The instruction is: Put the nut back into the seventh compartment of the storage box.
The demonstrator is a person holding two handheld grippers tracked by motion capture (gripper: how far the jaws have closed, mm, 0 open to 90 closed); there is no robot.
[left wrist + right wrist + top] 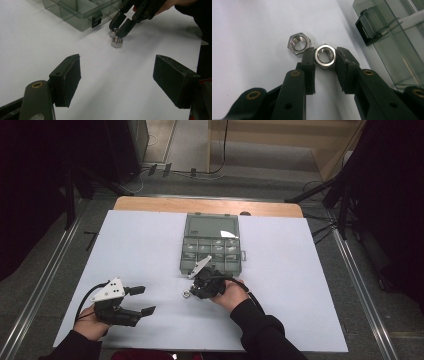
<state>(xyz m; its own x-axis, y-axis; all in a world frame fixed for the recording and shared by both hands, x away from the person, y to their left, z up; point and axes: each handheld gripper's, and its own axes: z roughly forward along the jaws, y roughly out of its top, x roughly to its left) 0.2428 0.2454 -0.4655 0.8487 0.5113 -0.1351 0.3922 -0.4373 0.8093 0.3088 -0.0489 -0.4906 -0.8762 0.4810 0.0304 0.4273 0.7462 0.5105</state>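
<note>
Two steel hex nuts lie on the white sheet just in front of the clear compartment box (pixel 187 262). My right gripper (pixel 325 54) is shut on one nut (pixel 326 57), with a pad pressed against each of its flat sides. The other nut (pixel 299 43) rests loose beside the left fingertip. In the left gripper view the loose nut (pixel 116 42) sits nearer, and the held nut (pixel 113 31) is at the right gripper's tips (pixel 119 27). My left gripper (pixel 117 81) stands open over bare sheet, well short of both nuts, at the front left (pixel 145 300).
The box's lid (pixel 211 225) lies open toward the far side, and its black latch (pixel 367 29) juts toward the nuts. The white sheet (pixel 300 285) covers most of the wooden table (pixel 150 203). Dark stands and cables surround the table.
</note>
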